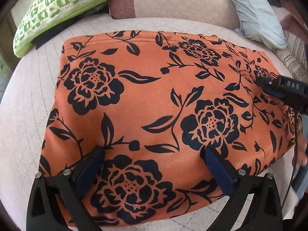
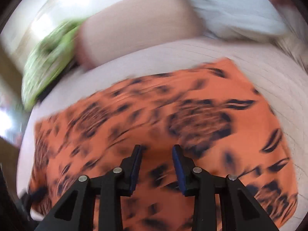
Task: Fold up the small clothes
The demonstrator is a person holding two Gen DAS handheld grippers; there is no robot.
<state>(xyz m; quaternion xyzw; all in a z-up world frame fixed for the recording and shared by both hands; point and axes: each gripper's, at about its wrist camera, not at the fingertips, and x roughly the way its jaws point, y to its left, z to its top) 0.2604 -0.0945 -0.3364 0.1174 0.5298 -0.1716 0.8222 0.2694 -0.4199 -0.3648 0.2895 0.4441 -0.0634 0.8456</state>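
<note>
Both grippers, left (image 1: 153,150) and right (image 2: 156,150), open above one orange floral garment (image 1: 154,100).

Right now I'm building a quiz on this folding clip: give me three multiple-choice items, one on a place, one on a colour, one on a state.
1. Where does the green pillow lie in the left wrist view?
A. upper left of the garment
B. on the garment
C. lower right

2. What colour is the garment?
A. blue with stripes
B. orange with dark flowers
C. plain white

3. How is the left gripper?
A. shut on the pillow
B. shut, empty
C. open over the garment

Answers: 1 A, it sits at the top left corner; 2 B, dark blooms on orange; 3 C, its fingers stand wide apart.
</note>
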